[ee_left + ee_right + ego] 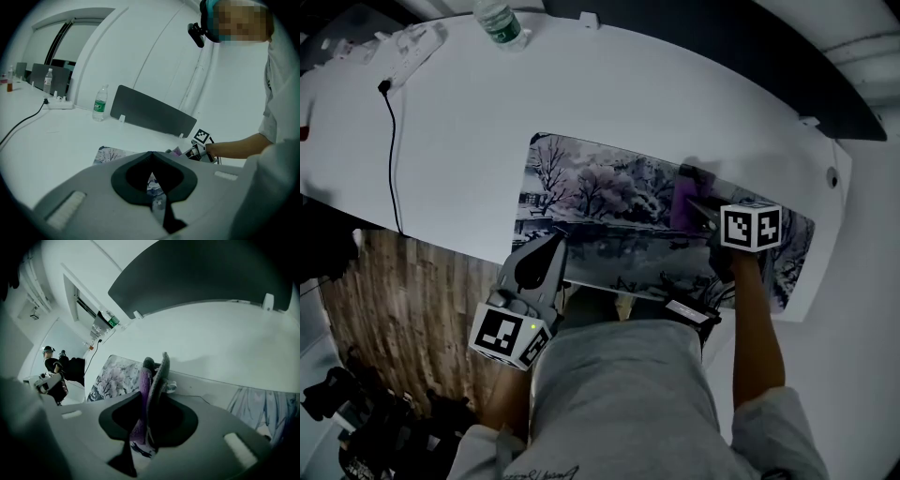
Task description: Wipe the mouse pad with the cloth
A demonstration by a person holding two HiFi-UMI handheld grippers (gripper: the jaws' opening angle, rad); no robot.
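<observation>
- White table [675, 103] fills most of the head view, with a dark divider panel [750, 47] along its far edge.
- Printed mouse pad [600, 187], a wintry tree scene, lies flat along the table's near edge, toward the right corner.
- Left gripper [555, 246] rests on the pad's near left part; its jaws are pressed together with nothing seen between them.
- Right gripper [703, 212] sits over the pad's right part, jaws clamped on the cloth.
- Purple cloth [684, 192] touches the pad there.
- Power strip [414, 42] with a black cable [392, 141] lies at the far left corner.
- Water bottle [499, 21] stands at the far edge.
</observation>
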